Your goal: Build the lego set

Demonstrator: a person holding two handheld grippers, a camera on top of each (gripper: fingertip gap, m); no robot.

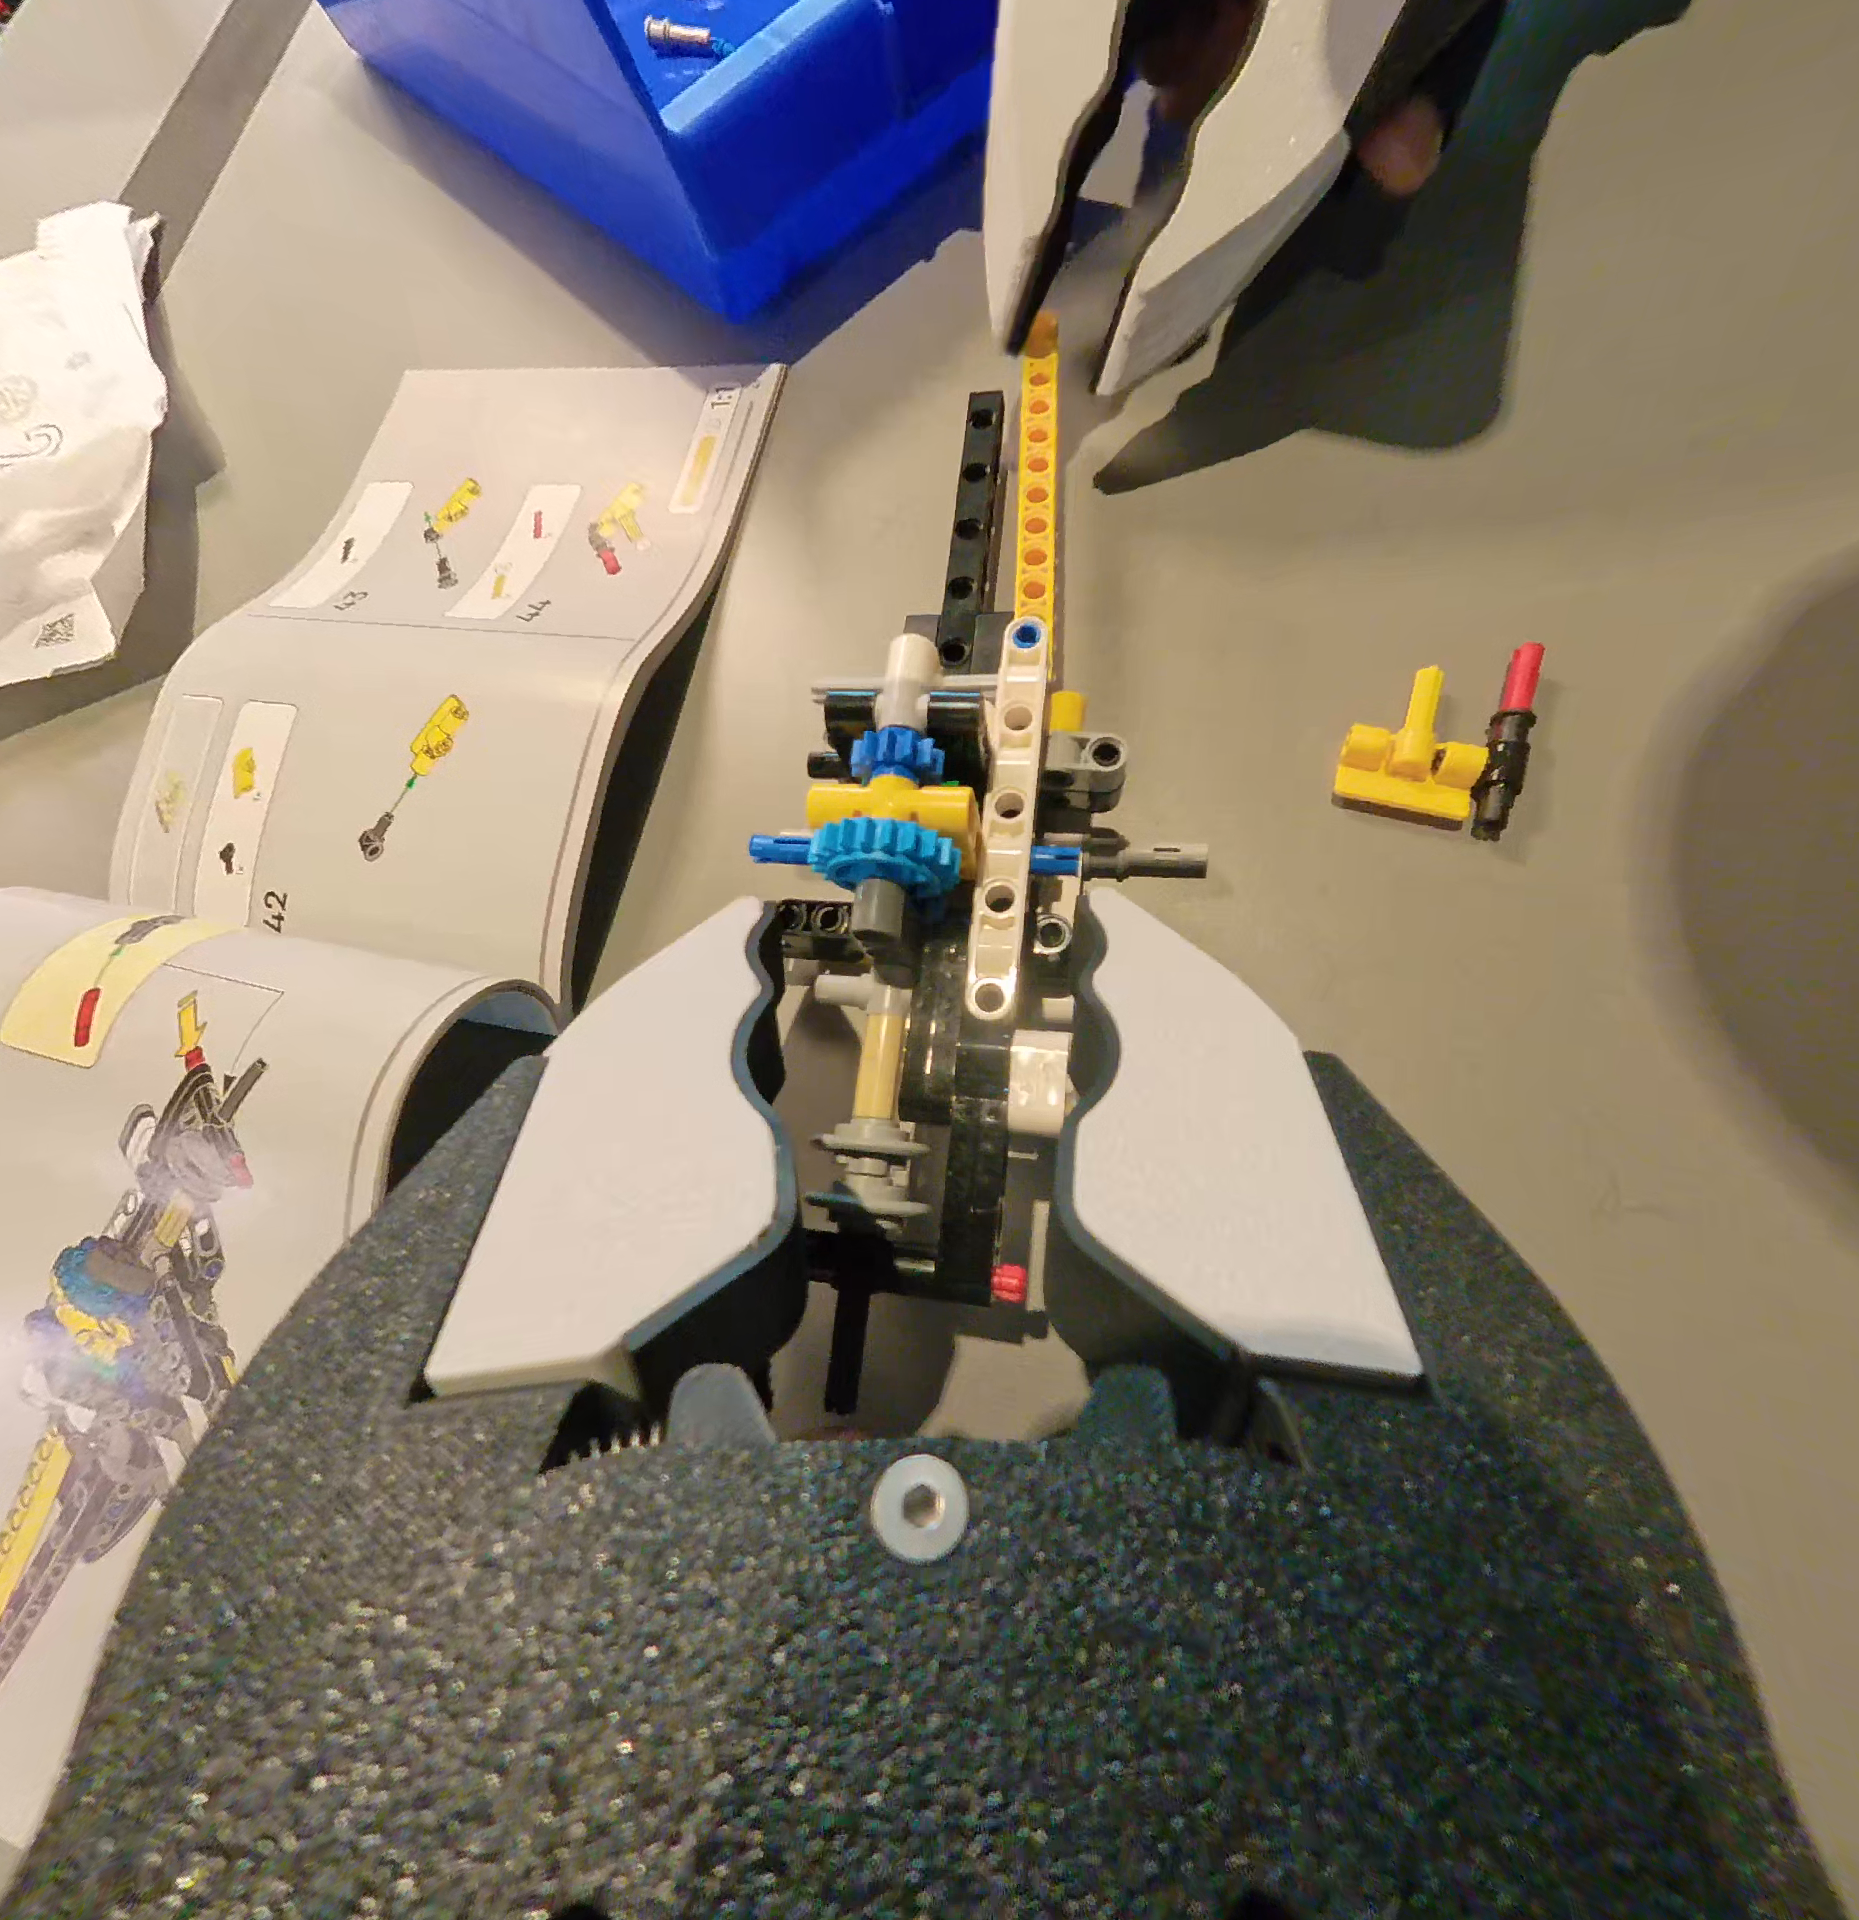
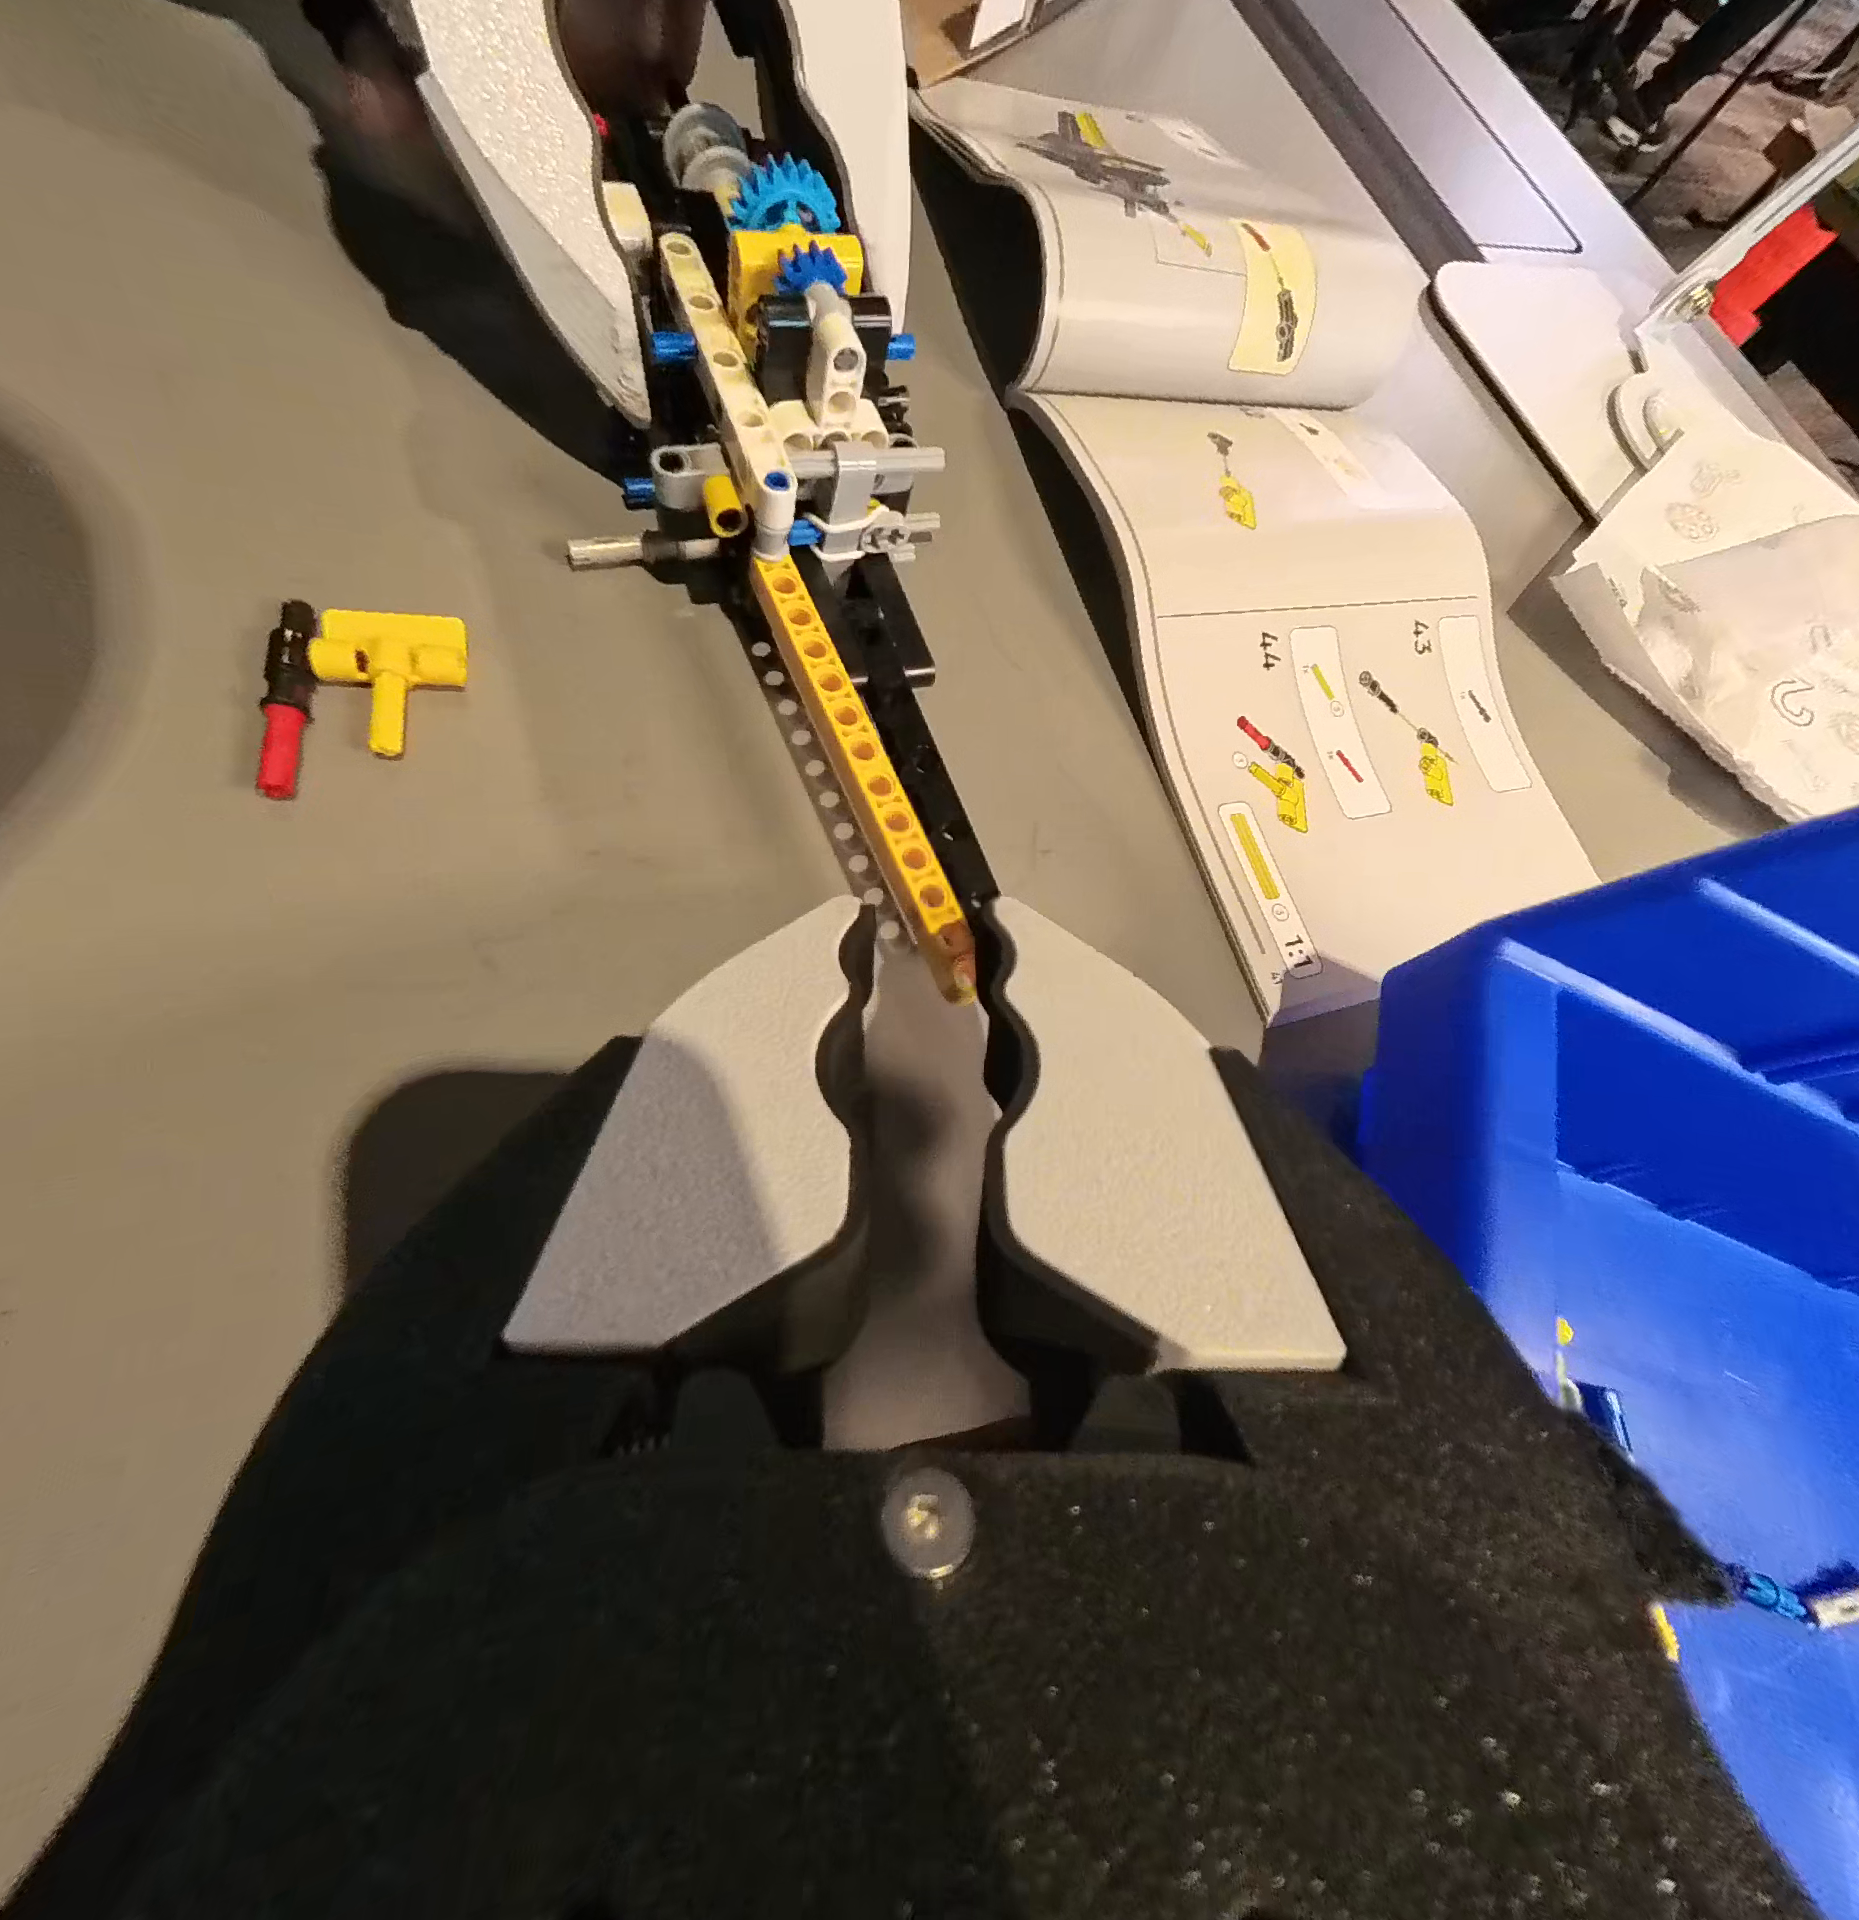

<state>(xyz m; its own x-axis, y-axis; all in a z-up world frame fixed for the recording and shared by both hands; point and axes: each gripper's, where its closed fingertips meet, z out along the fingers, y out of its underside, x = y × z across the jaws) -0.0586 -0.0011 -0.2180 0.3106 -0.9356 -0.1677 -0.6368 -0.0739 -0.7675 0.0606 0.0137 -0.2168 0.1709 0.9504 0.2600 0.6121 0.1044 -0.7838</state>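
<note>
Left hand-held gripper (image 1: 920, 1029) pinches the lego model (image 1: 935, 831); right hand-held gripper (image 2: 930, 945) spread, one finger touching the yellow beam (image 2: 857, 753) tip.

The long plastic beam with round holes (image 1: 1037, 488) is yellow. Two toothed plastic gears (image 1: 883, 847) are blue. The big plastic bin (image 2: 1652, 1195) is blue. The flat surface (image 1: 1527, 1039) is grey.

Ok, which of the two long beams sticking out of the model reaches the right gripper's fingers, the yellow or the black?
The yellow beam: its tip lies between the right gripper fingers, while the black beam beside it stops shorter.
</note>
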